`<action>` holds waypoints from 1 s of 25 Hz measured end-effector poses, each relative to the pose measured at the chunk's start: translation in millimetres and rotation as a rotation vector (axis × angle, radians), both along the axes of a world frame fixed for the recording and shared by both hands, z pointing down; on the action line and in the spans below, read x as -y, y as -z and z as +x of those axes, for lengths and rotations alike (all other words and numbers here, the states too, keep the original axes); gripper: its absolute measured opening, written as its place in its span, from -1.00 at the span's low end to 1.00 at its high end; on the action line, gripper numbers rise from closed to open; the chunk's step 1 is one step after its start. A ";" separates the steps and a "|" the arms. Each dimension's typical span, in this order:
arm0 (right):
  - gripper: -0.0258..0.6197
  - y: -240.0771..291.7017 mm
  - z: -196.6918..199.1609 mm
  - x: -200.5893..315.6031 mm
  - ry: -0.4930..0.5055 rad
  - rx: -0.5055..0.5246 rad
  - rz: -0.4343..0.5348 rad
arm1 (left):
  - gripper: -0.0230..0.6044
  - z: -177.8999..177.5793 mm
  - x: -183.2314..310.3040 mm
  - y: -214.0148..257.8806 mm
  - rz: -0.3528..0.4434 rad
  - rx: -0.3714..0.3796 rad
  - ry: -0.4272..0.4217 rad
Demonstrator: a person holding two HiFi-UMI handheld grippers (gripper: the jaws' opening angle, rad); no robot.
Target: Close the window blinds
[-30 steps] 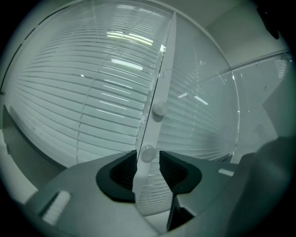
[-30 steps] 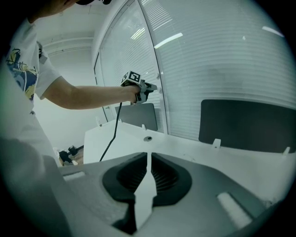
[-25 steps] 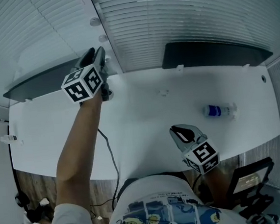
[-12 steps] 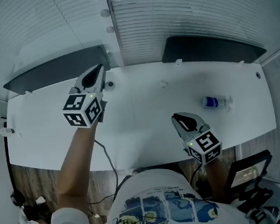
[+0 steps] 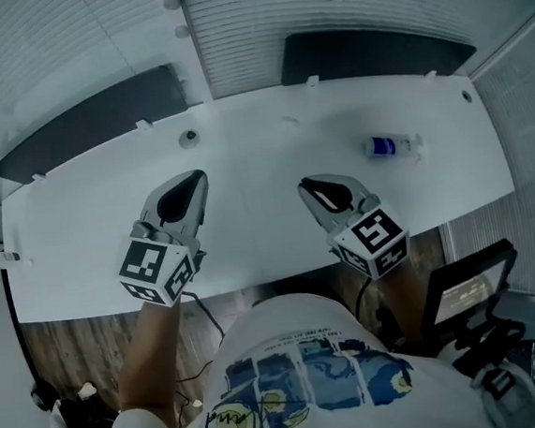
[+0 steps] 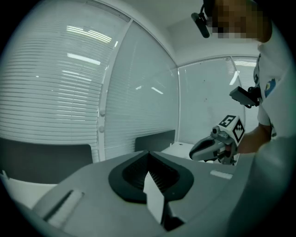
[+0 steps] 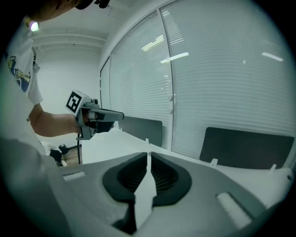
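White slatted blinds (image 5: 342, 8) cover the windows behind the table, and a second panel (image 5: 27, 62) hangs at the left. Between them is the window post (image 5: 176, 19), which carries two small round knobs. My left gripper (image 5: 193, 178) hovers over the white table (image 5: 261, 143), well short of the post, shut with nothing in it. In the left gripper view its pads (image 6: 149, 152) meet. My right gripper (image 5: 310, 185) is level with it a little to the right, also shut and empty (image 7: 148, 154). Both point at the blinds.
A small plastic bottle (image 5: 388, 146) lies on the table's right part. A small round knob (image 5: 188, 138) sits near the table's back edge. Two dark divider panels (image 5: 89, 122) (image 5: 374, 52) stand along the back. A screen on a stand (image 5: 464, 298) is at the lower right.
My left gripper has drawn back from the window post to above the table's near half, and its jaws have shut. The right gripper has shifted slightly forward and left.
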State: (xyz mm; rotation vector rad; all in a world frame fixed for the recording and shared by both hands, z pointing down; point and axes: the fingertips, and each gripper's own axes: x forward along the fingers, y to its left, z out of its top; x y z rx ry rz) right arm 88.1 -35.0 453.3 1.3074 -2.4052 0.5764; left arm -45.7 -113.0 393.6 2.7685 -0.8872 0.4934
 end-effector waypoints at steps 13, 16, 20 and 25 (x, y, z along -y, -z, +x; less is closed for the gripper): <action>-0.87 -13.0 -3.4 -13.2 -0.015 0.009 -0.040 | -0.91 11.6 -61.6 -33.4 -0.115 0.028 -0.093; -0.87 -15.5 -1.0 -18.1 -0.014 -0.002 -0.055 | -0.91 16.5 -70.3 -36.6 -0.130 0.018 -0.106; -0.87 -20.2 2.5 -26.9 -0.023 -0.014 -0.074 | -0.91 21.0 -81.5 -40.4 -0.153 0.004 -0.131; -0.87 -22.5 7.9 -31.4 -0.031 -0.026 -0.084 | -0.91 24.4 -85.5 -43.8 -0.168 -0.005 -0.145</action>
